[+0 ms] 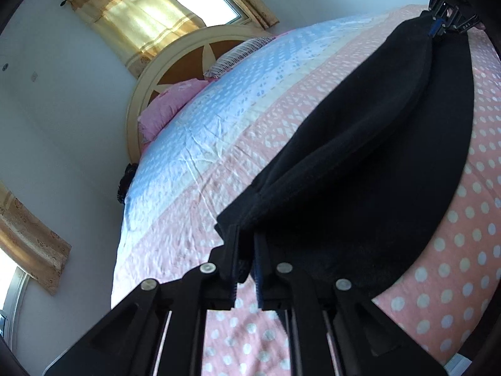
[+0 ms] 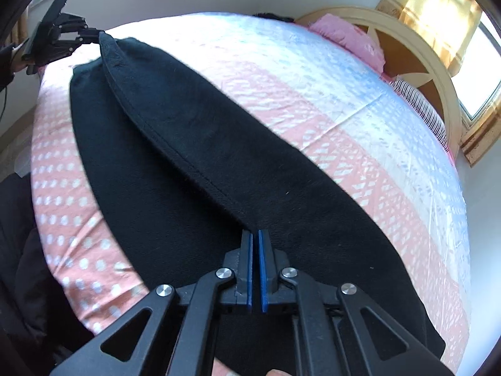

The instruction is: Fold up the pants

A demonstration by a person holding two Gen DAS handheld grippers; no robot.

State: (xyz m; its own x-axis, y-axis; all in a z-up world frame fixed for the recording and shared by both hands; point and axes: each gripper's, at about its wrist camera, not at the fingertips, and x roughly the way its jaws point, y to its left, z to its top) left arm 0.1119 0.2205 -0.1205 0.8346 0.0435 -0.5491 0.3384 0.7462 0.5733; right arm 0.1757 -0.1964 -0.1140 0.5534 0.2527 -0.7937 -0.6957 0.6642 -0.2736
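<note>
Now black pants (image 2: 194, 144) stretched along near bed (image 2: 360, 125) edge; hem pinched by closed left gripper (image 1: 247, 250), seam by closed right gripper (image 2: 254, 250); far bedspread open.

Support: a bed (image 2: 360, 119) with a cream round headboard (image 2: 416, 47), upper right of the right wrist view.
Cover: sheet (image 1: 194, 144) in pink dotted and pale blue bands (lightly creased).
On it: black pants (image 2: 194, 144) stretched lengthwise across the centre; pink pillow (image 1: 169, 106) and striped pillow (image 1: 241, 53) by the headboard.
</note>
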